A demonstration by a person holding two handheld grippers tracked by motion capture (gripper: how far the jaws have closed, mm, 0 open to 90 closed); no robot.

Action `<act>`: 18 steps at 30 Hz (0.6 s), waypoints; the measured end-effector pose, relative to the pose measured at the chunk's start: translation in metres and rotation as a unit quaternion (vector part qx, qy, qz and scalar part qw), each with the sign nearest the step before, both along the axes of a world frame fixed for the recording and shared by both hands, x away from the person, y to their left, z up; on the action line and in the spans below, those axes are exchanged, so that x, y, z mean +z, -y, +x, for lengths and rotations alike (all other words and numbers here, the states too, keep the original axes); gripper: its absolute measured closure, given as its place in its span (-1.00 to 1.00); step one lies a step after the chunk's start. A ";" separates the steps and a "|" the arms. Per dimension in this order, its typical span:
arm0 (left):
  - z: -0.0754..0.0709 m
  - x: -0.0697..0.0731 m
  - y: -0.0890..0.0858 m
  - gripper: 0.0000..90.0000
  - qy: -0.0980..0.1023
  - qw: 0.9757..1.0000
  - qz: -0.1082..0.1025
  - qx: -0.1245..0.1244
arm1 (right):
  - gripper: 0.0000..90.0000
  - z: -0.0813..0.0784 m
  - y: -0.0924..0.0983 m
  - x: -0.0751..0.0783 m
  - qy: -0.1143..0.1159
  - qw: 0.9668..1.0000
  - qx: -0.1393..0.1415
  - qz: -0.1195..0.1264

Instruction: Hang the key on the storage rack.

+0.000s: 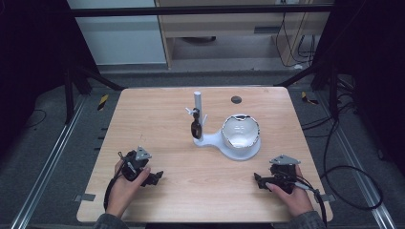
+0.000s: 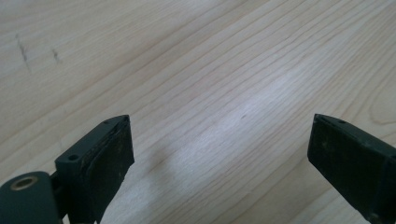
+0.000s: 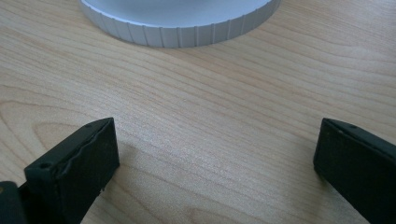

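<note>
A white stand sits mid-table with an upright post, a dark object hanging from its arm, and a white bowl on its round base. The ribbed edge of that base lies ahead in the right gripper view. My left gripper rests near the table's front left, open, with bare wood between its jaws. My right gripper rests at the front right, open as well, jaws wide apart over bare wood.
The wooden table has a dark round hole near its far edge. Cables trail from both grippers off the front edge. Black frame posts and floor cables surround the table.
</note>
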State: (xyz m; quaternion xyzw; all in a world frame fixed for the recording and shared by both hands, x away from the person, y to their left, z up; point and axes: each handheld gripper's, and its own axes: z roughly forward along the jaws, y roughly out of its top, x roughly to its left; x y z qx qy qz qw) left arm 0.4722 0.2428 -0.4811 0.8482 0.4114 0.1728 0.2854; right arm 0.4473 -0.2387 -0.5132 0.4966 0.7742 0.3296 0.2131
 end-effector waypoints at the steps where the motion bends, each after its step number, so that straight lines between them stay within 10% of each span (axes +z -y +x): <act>1: 0.000 -0.002 -0.002 -0.85 -0.004 1.000 -0.001 0.004 | -0.99 0.000 0.000 0.000 0.000 1.000 0.000 0.000; 18: 0.008 -0.018 -0.028 -0.86 0.006 0.997 -0.027 0.066 | -0.99 0.000 0.000 0.000 0.000 1.000 -0.001 0.001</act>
